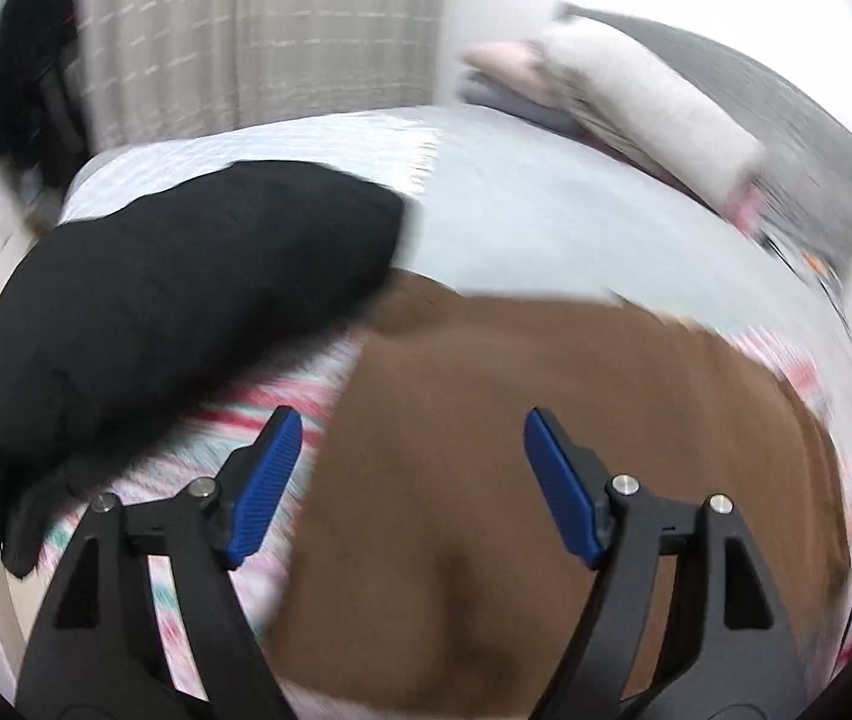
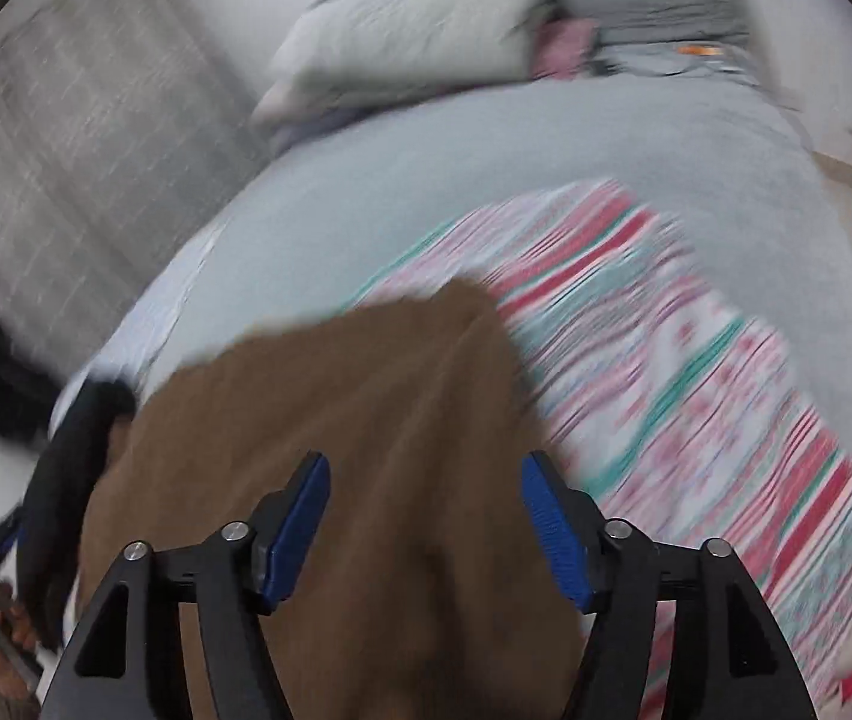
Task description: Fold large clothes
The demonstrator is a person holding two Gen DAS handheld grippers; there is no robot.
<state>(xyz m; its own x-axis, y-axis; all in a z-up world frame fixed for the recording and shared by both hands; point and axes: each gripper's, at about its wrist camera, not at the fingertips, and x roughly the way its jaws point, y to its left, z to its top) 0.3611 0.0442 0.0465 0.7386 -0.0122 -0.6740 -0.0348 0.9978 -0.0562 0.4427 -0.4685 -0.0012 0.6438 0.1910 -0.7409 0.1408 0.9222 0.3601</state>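
Brown garment [image 1: 576, 420]: spread on striped blanket [image 2: 696, 360] at bed [image 1: 546, 222] near edge, black jacket [image 1: 156, 312] beside. Left gripper [image 1: 408, 480], right gripper [image 2: 426, 516]: fingers parted, grasping nothing.

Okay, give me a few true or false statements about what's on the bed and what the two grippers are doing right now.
1. Both grippers are open. True: the left gripper and right gripper each have their jaws apart with nothing between them.
2. The brown garment is blue. False: it is brown.
3. A black garment lies to the left of the brown one in the left wrist view. True.
4. The striped blanket lies on top of the brown garment. False: the brown garment lies over the blanket.
5. A pillow sits at the far end of the bed. True.
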